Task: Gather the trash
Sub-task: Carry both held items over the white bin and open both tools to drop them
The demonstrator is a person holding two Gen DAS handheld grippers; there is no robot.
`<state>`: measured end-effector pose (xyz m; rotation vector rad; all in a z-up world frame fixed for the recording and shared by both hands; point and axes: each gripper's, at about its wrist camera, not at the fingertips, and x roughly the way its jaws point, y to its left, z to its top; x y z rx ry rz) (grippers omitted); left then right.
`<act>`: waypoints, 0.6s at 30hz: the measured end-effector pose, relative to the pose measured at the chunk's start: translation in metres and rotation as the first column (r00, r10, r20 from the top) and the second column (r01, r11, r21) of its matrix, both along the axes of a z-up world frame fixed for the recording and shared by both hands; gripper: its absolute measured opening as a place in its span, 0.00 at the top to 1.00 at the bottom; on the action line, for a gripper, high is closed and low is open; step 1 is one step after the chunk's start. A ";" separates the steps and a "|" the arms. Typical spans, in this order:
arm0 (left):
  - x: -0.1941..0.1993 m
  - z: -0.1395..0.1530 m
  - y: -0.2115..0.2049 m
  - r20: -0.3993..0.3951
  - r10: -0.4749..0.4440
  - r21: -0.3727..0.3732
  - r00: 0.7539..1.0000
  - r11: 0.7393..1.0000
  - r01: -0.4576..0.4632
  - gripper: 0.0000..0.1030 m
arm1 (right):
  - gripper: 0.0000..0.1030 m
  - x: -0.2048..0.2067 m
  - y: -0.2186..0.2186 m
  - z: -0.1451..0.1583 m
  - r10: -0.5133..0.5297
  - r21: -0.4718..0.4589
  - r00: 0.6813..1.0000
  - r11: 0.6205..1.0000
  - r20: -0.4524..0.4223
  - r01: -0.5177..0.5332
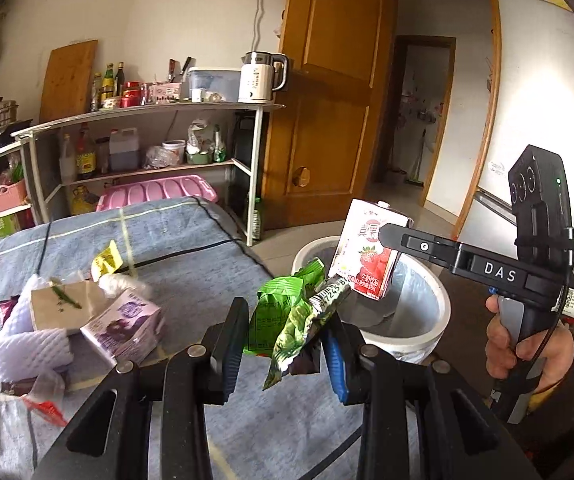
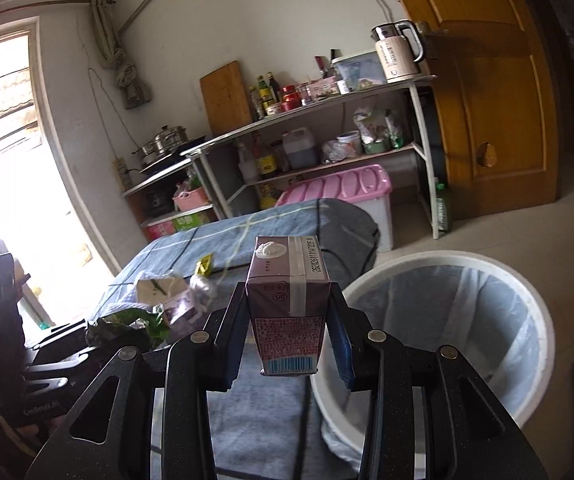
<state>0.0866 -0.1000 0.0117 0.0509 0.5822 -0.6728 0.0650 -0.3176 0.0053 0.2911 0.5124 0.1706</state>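
My left gripper (image 1: 287,320) is shut on a crumpled green snack wrapper (image 1: 283,312), held over the table's right edge beside a white bin (image 1: 443,308). My right gripper (image 2: 289,304) is shut on a red and white drink carton (image 2: 287,320), upright between the pads. In the left wrist view that carton (image 1: 367,264) hangs over the bin's near rim, and a person's hand (image 1: 527,344) holds the gripper. The bin (image 2: 539,320) has a plastic liner. More trash lies on the cloth: a purple carton (image 1: 123,324), a brown paper piece (image 1: 63,304), white foam net (image 1: 31,348) and a yellow wrapper (image 1: 107,260).
The table (image 1: 191,240) wears a blue-grey checked cloth. Behind it stands a metal shelf (image 1: 147,112) with a kettle, bottles and jars, and a pink-lidded box (image 1: 159,192) on the floor. A wooden door (image 1: 327,100) and an open doorway lie beyond the bin.
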 end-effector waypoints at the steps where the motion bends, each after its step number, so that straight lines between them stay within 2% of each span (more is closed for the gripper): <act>1: 0.005 0.001 -0.010 -0.006 -0.012 0.001 1.000 1.000 0.012 0.65 | 0.63 0.001 -0.008 0.000 -0.023 -0.008 1.000 1.000 -0.009 0.023; 5: 0.022 0.001 -0.047 -0.048 -0.075 -0.018 0.996 0.997 0.074 0.65 | 0.63 0.003 -0.038 -0.008 -0.093 -0.036 0.995 0.995 -0.042 0.092; 9: 0.037 -0.004 -0.082 -0.089 -0.131 -0.004 0.987 0.991 0.131 0.65 | 0.63 0.006 -0.058 -0.018 -0.139 -0.085 0.987 0.988 -0.083 0.132; 13: 0.060 -0.018 -0.114 -0.188 -0.176 -0.024 0.966 0.984 0.175 0.65 | 0.62 0.013 -0.074 -0.032 -0.164 -0.109 0.976 0.983 -0.146 0.149; 18: 0.075 -0.037 -0.141 -0.255 -0.197 -0.011 0.947 0.979 0.201 0.65 | 0.62 0.020 -0.085 -0.049 -0.196 -0.136 0.959 0.976 -0.203 0.170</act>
